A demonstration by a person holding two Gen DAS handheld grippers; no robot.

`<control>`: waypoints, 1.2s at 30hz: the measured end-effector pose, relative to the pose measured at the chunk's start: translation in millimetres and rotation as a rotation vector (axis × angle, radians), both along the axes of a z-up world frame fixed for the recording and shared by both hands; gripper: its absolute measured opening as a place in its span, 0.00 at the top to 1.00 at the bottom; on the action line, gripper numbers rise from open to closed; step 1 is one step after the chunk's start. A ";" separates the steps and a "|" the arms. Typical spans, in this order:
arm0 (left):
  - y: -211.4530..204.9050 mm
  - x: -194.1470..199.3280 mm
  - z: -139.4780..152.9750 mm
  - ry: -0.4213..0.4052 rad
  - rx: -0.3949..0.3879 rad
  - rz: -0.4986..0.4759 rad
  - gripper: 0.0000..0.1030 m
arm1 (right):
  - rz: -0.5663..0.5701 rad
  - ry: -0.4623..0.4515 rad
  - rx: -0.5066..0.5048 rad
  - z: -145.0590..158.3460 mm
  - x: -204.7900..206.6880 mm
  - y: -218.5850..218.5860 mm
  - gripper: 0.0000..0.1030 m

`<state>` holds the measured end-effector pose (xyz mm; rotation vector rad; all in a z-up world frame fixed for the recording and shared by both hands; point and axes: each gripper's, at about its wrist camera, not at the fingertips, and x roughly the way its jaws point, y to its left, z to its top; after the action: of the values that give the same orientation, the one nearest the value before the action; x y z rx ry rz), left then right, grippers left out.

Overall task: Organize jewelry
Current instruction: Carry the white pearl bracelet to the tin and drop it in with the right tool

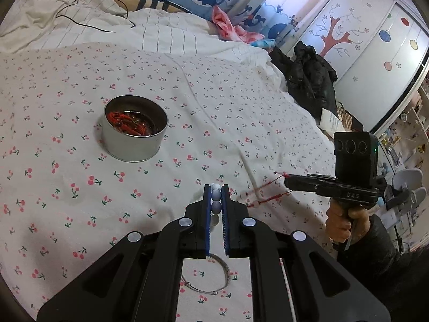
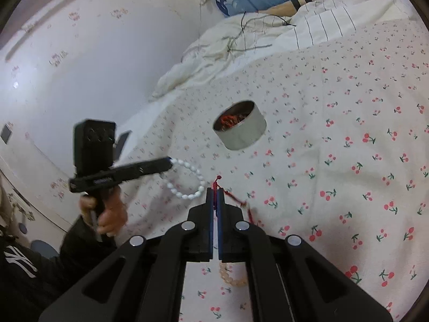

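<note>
Left wrist view: the left gripper [image 1: 215, 187] has its jaws pinched tight on a white bead bracelet [image 1: 216, 198] — only a few pale oval beads show between the blue ribbed pads, the rest of the loop is hidden behind the black finger frame. In the right wrist view the same bracelet [image 2: 187, 179] hangs as a full ring of glossy white beads off that gripper's [image 2: 169, 163] tip, clear of the bed, slightly motion-blurred. The right gripper [image 2: 215, 191] is closed down on a red cord bracelet [image 2: 236, 198]: a knotted end sticks up past the fingertips, the cord trails right and down, blurred, beads on it hard to make out. From the left view the cord [image 1: 264, 190] shows as thin red strands with a couple of small pale beads dangling from the right gripper [image 1: 286, 179]. A round metal tin [image 1: 135, 128] sits open on the cherry-print bedsheet [image 1: 80, 187], well apart from both grippers, holding a tangle of red cords; other contents too dark to tell. A thin silver wire bangle [image 1: 206, 284] lies under the left gripper, partly cut off by its frame. A beige bead bracelet [image 2: 233, 276] lies under the right gripper, mostly hidden. A hand [image 1: 346, 220] on the right gripper's handle, dark sleeve cut off at the frame edge.
</note>
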<state>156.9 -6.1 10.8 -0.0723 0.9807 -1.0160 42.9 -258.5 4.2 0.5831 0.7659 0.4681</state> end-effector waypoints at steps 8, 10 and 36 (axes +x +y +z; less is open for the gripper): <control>-0.6 10.6 16.3 -0.075 0.033 0.046 0.94 | -0.011 -0.043 0.001 15.4 11.4 -3.4 0.97; -3.6 16.0 23.4 -0.106 0.050 0.066 0.94 | -0.008 -0.063 0.005 22.8 18.5 -2.5 0.97; -57.9 134.4 -20.9 -0.091 0.302 0.265 0.92 | -0.021 -0.124 0.081 36.3 80.3 -14.4 0.97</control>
<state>291.3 -63.9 -10.1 0.0920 1.0015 -0.6165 123.2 -272.9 40.5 0.6305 0.6242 0.5130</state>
